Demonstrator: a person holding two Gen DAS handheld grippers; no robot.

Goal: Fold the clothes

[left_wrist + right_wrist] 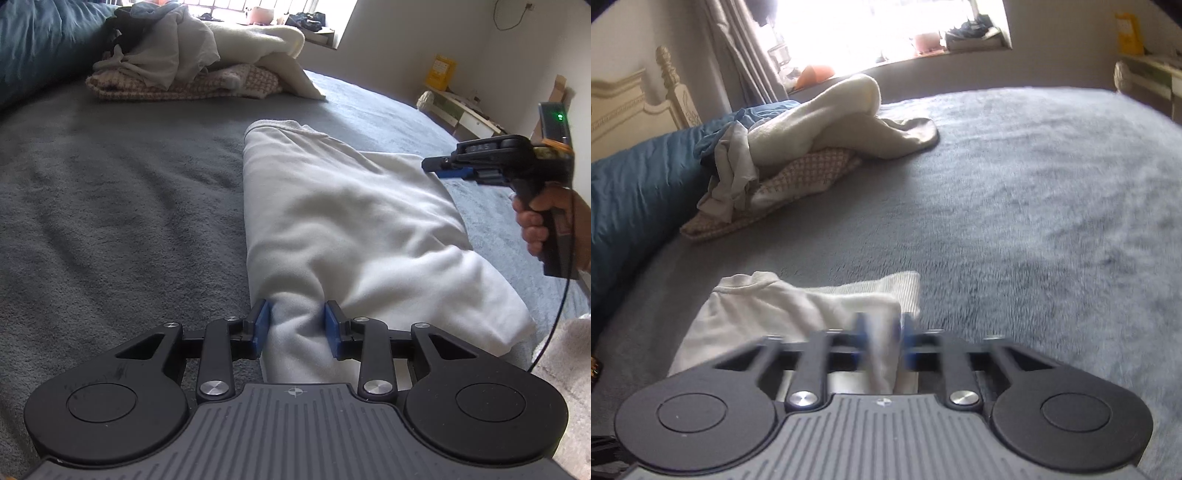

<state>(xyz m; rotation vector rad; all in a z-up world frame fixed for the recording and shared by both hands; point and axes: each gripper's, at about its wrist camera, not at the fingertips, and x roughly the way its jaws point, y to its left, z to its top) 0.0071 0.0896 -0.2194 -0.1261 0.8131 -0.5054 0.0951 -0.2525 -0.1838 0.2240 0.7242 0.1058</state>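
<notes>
Now, from my left wrist camera, the white fleece sweatshirt [343,229] lies half-folded on the grey plush bedspread [122,206], its long axis running straight away from my left gripper [297,326], which pinches a bunched fold at the near end. My right gripper [448,166] hangs above the far right edge, fingers together, empty; its top lettering is too small to read.

From the blurred right wrist camera, the right gripper [882,339] seems closed over the sweatshirt's [757,314] corner.

bright window [886,26], grey bed [1034,184], cream headboard [635,107].
</notes>
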